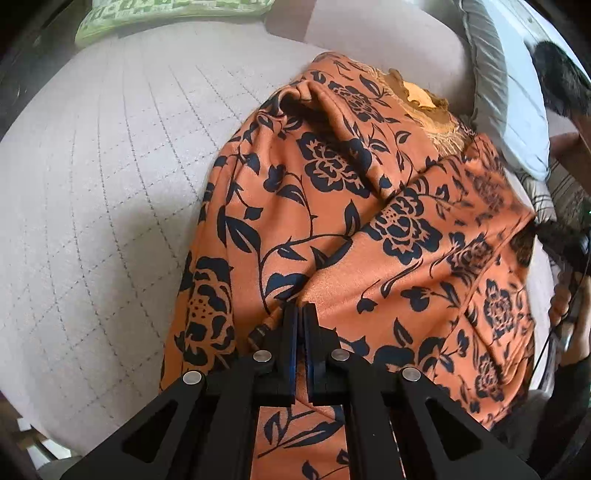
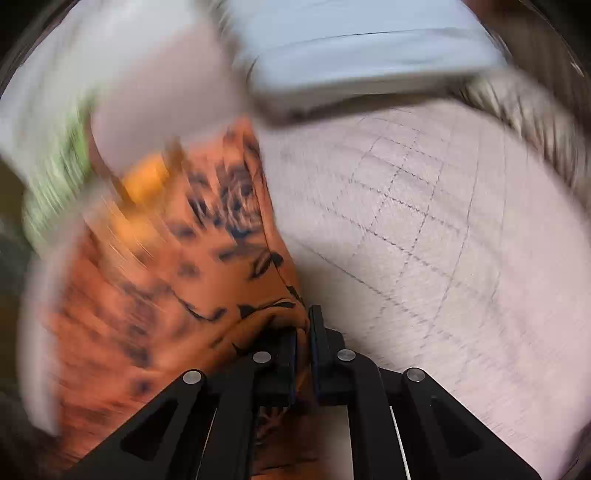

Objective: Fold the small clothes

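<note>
jaws of both grippers clenched on orange garment [image 1: 332, 221]; right view blurred, garment's far edge indistinct

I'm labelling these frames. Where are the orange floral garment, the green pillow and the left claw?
orange floral garment [image 1: 332, 192], left wrist view, middle of the cloth.
green pillow [image 1: 159, 14], left wrist view, patterned face.
left claw [image 1: 300, 314], left wrist view, between the fingertips.

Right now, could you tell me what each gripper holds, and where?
Both grip the orange garment with black flowers: left gripper at a fold, right gripper at its edge.
</note>
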